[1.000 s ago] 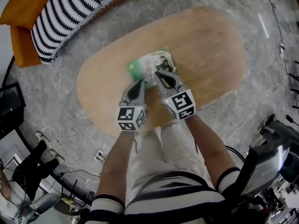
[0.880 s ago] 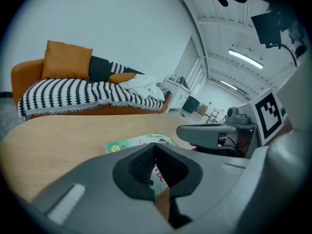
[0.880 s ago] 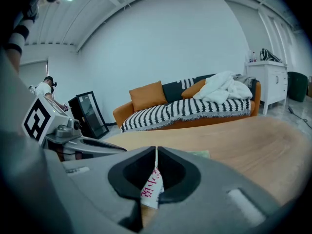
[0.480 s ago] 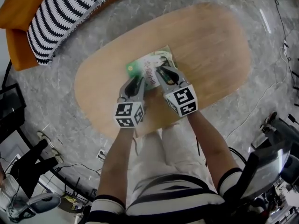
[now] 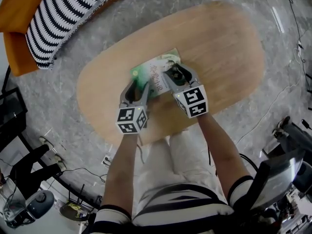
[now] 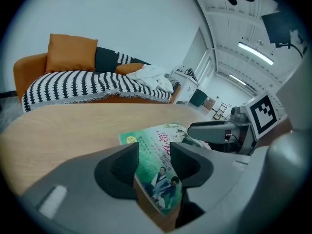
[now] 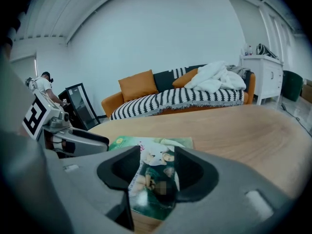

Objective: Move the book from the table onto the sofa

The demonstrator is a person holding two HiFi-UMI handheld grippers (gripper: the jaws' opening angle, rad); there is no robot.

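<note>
Head view: one glossy green paperback book (image 5: pixel 157 70) lies flat near the middle of a smooth, oval, wood-grain table (image 5: pixel 224 48), which stands on grey marbled floor (image 5: pixel 63 106). The two grippers are at its near edge: the left gripper (image 5: pixel 136 85) and the right gripper (image 5: pixel 173 75), each bearing one marker cube. One orange sofa (image 5: pixel 14 13) with a black-and-white striped throw (image 5: pixel 58 13) sits at the upper left.

Left gripper view: the left gripper (image 6: pixel 155 161) has just been opening. Its dark moulded jaws stand about half apart and grip nothing, and the book (image 6: pixel 155 147) shows in the gap. The sofa (image 6: pixel 29 72) carries one square orange cushion (image 6: pixel 72 52).

Right gripper view: the right gripper (image 7: pixel 155 172) has also just been opening and is empty, with the book (image 7: pixel 153 152) seen between its jaws. Two orange cushions (image 7: pixel 138 85) and one rumpled white blanket (image 7: pixel 217 78) lie on the sofa (image 7: pixel 112 104).
</note>
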